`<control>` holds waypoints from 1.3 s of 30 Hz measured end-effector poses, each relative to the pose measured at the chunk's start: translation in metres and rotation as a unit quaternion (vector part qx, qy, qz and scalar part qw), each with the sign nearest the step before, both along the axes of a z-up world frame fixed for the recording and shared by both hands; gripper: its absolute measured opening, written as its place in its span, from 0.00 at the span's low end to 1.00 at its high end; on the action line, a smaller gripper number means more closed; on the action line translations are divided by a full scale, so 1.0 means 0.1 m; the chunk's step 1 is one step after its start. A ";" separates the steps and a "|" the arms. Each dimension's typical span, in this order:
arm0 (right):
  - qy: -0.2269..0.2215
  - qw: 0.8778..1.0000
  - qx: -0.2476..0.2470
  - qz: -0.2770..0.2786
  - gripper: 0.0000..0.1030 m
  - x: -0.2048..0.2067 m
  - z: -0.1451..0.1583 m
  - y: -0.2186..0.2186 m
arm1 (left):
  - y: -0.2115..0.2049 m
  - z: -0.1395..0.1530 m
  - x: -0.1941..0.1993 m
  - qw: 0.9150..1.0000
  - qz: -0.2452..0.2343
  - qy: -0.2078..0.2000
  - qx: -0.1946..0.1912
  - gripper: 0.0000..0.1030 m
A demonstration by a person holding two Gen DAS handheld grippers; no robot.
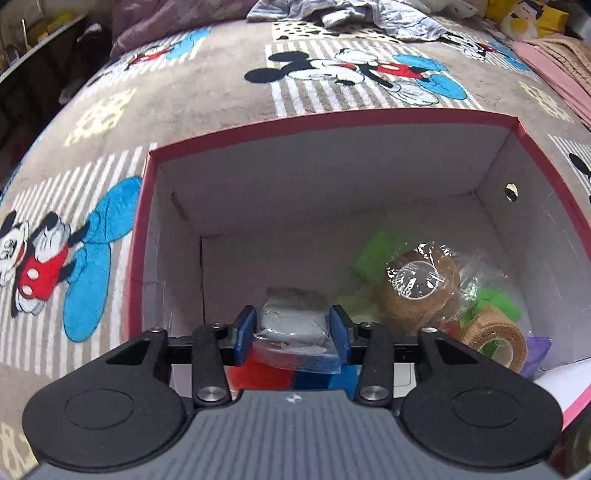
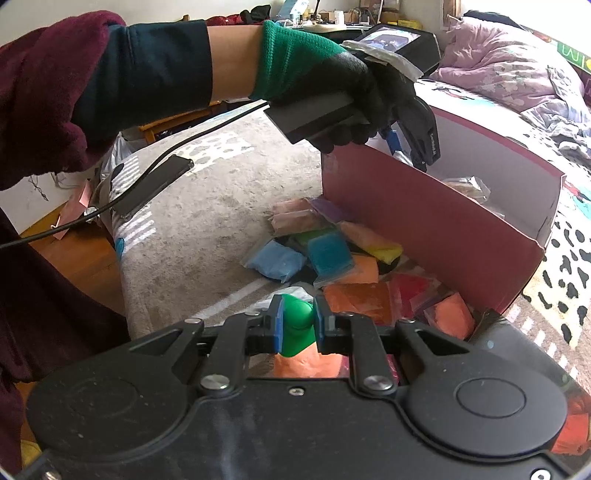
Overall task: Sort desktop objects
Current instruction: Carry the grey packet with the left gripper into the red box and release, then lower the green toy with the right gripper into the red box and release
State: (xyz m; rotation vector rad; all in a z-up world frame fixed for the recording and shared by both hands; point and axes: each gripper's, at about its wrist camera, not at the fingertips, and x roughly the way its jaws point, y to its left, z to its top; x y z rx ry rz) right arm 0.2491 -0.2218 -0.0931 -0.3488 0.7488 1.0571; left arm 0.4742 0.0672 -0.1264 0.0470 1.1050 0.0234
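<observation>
My left gripper (image 1: 292,332) is shut on a grey clay packet (image 1: 291,319) in clear wrap and holds it over the open red box (image 1: 332,122). Inside the box lie tan bandage rolls (image 1: 421,284), green packets (image 1: 373,251) and red and blue packets (image 1: 280,374). My right gripper (image 2: 298,325) is shut on a green packet (image 2: 297,325) above a pile of coloured clay packets (image 2: 332,258) beside the box's outer wall (image 2: 424,229). The left gripper (image 2: 410,147) also shows in the right wrist view, held by a gloved hand over the box.
The box sits on a Mickey Mouse patterned carpet (image 1: 207,96). Crumpled cloth (image 1: 351,14) and bedding (image 2: 509,70) lie beyond it. A black cable (image 2: 122,195) and a flat black device (image 2: 151,184) lie on the carpet's left edge, by wooden floor (image 2: 74,251).
</observation>
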 end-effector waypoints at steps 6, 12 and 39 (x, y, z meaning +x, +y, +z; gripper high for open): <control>-0.004 1.000 -0.007 -0.004 0.15 0.02 0.01 0.01 | -0.02 0.06 -0.07 1.000 -0.007 -0.004 -0.010 0.49; -0.013 1.000 -0.022 -0.015 0.15 0.05 0.02 0.03 | -0.02 0.24 -0.23 0.999 -0.024 -0.034 -0.011 0.49; -0.033 0.986 0.033 -0.161 0.15 0.32 0.63 0.28 | 0.11 0.81 -1.69 0.987 -0.066 -0.139 -0.042 0.50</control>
